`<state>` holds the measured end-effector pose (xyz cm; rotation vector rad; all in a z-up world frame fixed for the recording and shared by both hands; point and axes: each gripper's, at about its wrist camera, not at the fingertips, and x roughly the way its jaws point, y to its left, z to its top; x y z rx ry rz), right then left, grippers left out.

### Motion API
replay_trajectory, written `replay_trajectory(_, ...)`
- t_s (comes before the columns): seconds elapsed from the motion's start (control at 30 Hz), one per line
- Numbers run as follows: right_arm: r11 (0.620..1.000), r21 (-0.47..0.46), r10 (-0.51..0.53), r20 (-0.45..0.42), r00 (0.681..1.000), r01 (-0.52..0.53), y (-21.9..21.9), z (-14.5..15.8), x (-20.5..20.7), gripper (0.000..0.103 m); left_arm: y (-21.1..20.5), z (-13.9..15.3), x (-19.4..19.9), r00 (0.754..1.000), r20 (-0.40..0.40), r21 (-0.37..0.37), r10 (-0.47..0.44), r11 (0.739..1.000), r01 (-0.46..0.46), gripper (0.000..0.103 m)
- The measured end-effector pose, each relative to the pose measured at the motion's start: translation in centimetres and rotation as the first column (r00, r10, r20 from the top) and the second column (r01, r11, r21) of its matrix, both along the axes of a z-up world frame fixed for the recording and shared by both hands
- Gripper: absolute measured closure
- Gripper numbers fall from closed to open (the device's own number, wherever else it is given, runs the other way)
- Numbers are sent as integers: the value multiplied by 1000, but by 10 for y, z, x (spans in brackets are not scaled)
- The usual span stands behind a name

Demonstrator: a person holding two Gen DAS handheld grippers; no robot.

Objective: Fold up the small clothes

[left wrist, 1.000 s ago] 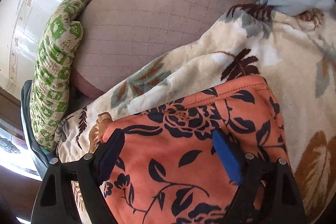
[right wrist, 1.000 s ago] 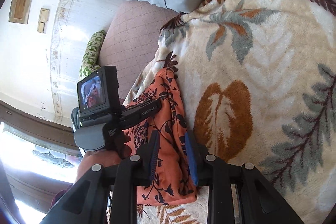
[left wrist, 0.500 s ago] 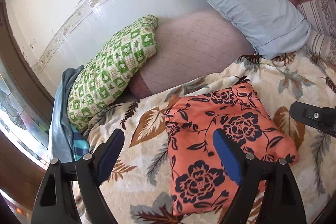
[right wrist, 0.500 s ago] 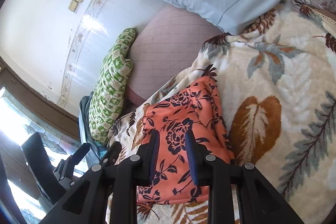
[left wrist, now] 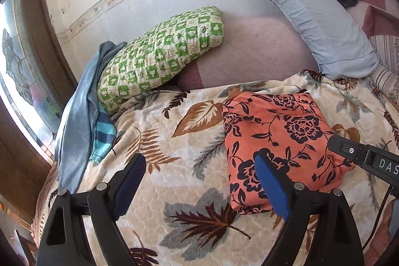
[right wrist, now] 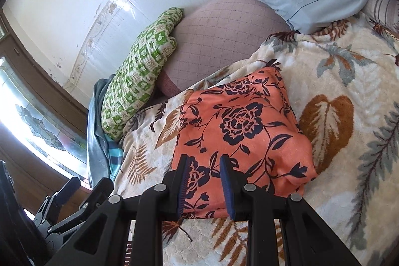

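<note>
On the leaf-patterned blanket (left wrist: 154,181) lies a folded orange garment (left wrist: 281,141); the left gripper (left wrist: 199,181) is opening, empty, and the right gripper (right wrist: 204,186) hangs narrowly parted, pinching nothing.

A home bedroom, leaf-patterned fleece blanket (left wrist: 159,181) spread under the fingers, green checked pillow (left wrist: 162,59) and pale blue pillow (left wrist: 321,26) beyond them against a tiled wall (left wrist: 139,4), stained-glass window (left wrist: 17,71) at left

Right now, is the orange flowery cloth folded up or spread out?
Folded. The orange cloth lies as a thick, puffy packet on the leafy blanket, with rounded doubled edges and no loose part spread out.
</note>
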<state>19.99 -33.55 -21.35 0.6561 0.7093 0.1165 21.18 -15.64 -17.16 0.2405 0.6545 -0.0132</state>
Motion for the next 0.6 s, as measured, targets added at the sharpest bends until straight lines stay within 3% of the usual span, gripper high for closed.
replay_trajectory(0.2,998,-64,-14,-9,1000,13,8,-6,-5,75,19,-17,7,998,-2,-92,58,994,-58,14)
replay_trajectory(0.37,994,-112,-12,-17,1000,10,12,-10,1,75,25,-29,22,997,-36,-121,63,990,-67,14)
replay_trajectory(0.6,992,-127,-9,-27,1000,6,14,-14,22,75,22,-30,40,999,-3,-109,52,993,-52,14)
